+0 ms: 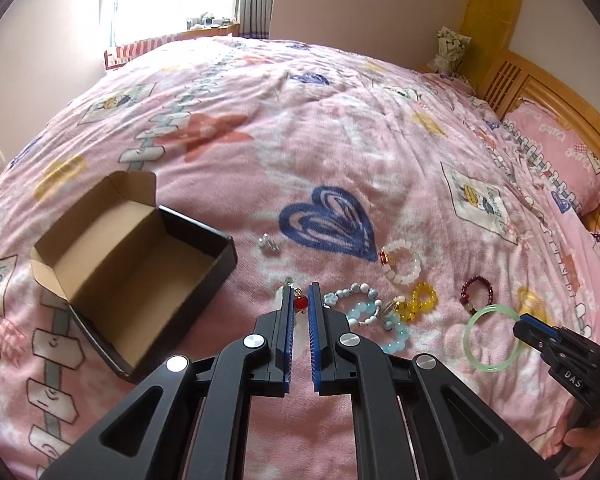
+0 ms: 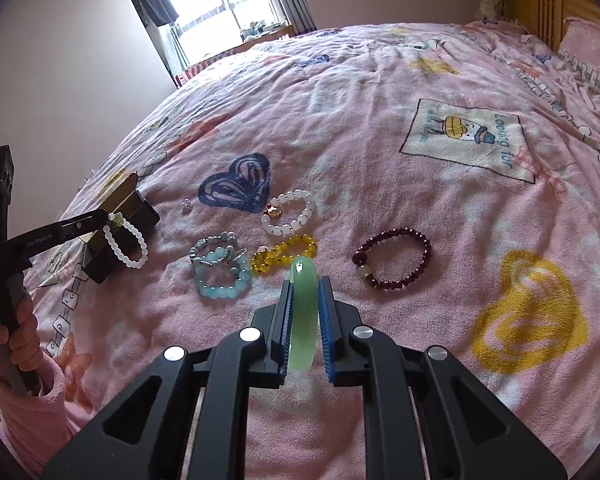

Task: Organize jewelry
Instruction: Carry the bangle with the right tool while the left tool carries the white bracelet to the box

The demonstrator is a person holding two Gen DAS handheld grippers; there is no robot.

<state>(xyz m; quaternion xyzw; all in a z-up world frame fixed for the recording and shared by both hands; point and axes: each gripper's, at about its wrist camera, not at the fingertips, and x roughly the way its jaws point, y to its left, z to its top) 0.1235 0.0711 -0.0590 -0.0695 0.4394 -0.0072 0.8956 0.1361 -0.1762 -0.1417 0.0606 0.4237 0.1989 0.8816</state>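
My left gripper (image 1: 301, 294) is shut on a white bead bracelet (image 2: 126, 245) with a red bead (image 1: 301, 302). The bracelet hangs from the gripper's tips above the bed, beside the open cardboard box (image 1: 140, 272). My right gripper (image 2: 306, 283) is shut on a green bangle (image 2: 302, 320), lifted off the blanket. On the blanket lie another white bracelet (image 2: 288, 210), a yellow one (image 2: 284, 254), blue bead bracelets (image 2: 220, 272), a dark red one (image 2: 392, 258) and a small silver piece (image 1: 269, 244).
Everything rests on a bed with a pink patterned blanket (image 1: 340, 128). A pink pillow (image 1: 556, 152) and wooden headboard (image 1: 512, 76) are at the right. A window (image 2: 220, 4) is at the far end. A hand in a pink sleeve (image 2: 16, 344) holds the left gripper's handle.
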